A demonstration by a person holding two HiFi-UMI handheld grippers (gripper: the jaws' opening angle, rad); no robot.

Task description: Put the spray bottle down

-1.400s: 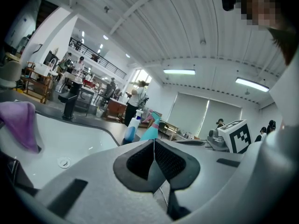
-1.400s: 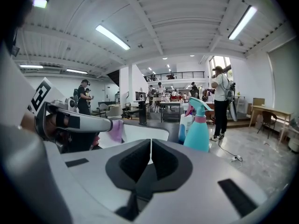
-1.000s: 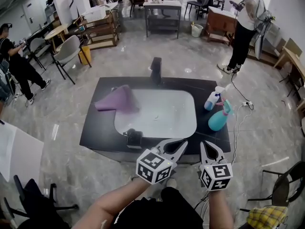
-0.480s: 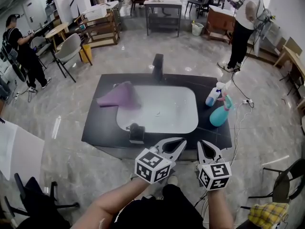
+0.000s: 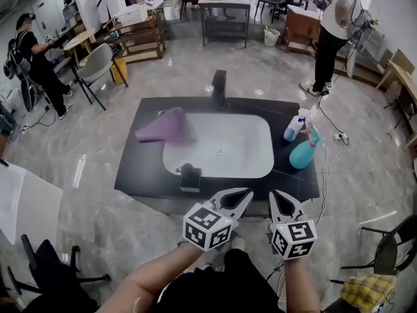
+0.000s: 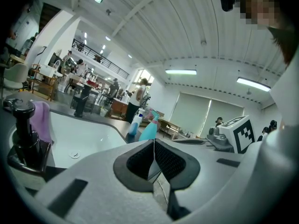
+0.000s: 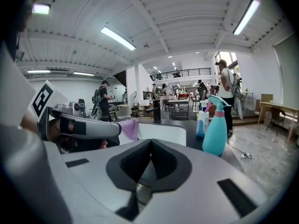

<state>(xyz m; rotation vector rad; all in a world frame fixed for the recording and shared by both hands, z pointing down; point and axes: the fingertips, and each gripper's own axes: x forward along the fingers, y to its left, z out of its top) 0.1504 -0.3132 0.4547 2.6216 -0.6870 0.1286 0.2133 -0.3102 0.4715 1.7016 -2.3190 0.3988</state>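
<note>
Spray bottle [image 5: 303,154], the teal one with a pink collar, stands upright on the right part of the black surface [image 5: 143,168], to the right of the white sink basin [image 5: 221,149]. We see nothing touching it. A white spray bottle [image 5: 293,128] with a blue lower half stands just beside it on the far side; whether the two touch we cannot tell. In the right gripper view the teal bottle [image 7: 216,127] stands right of centre with the white one [image 7: 201,122] behind it, and the left gripper view shows both [image 6: 148,130] [image 6: 134,125] past the jaw tips.

We hold the left gripper [image 5: 244,197] and the right gripper [image 5: 279,201] side by side at the near edge of the surface, well apart from the bottles. The left gripper's [image 6: 154,141] jaws are closed, pads meeting with nothing between them. The right gripper's [image 7: 150,141] jaws are closed the same way and empty.

A black faucet [image 5: 219,87] rises at the far rim of the basin. A purple cloth [image 5: 166,128] lies bunched on the left, overlapping the basin's far left corner. A small black fixture [image 5: 189,177] sits at the basin's near rim, just left of the left gripper. A white cable [image 5: 329,155] trails over the floor to the right of the surface.
</note>
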